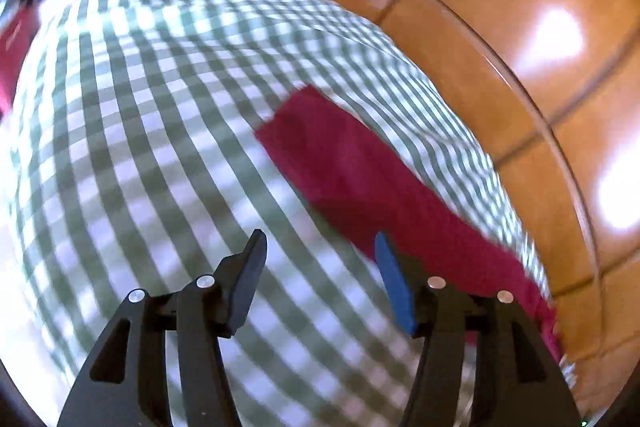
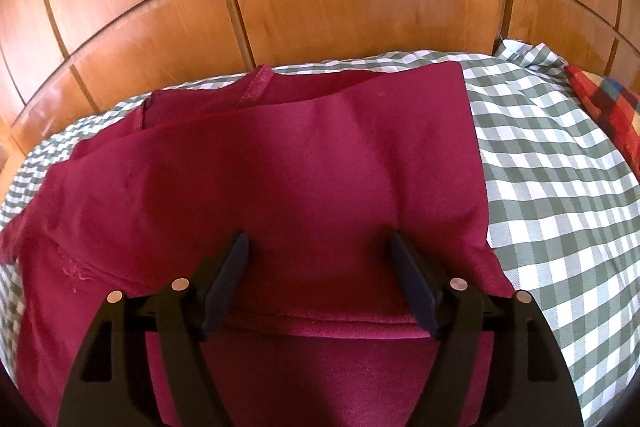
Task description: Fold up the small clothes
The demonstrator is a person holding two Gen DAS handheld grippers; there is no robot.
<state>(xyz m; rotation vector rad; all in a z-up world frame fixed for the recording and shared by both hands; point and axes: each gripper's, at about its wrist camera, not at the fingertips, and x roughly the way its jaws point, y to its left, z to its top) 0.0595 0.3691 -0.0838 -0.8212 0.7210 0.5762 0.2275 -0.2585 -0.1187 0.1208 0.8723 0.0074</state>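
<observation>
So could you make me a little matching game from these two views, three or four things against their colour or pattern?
Things:
1. garment
2. bedsheet
3. wardrobe panels
4. left gripper finger pad

Colours:
a. blue
b. green and white check
c. dark red
d. orange-brown wood

Pairs: 1-c, 2-b, 3-d, 4-a

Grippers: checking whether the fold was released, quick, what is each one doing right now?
Left gripper: open, holding nothing, over the checked cloth.
Right gripper: open, over the red garment, not gripping it.
</observation>
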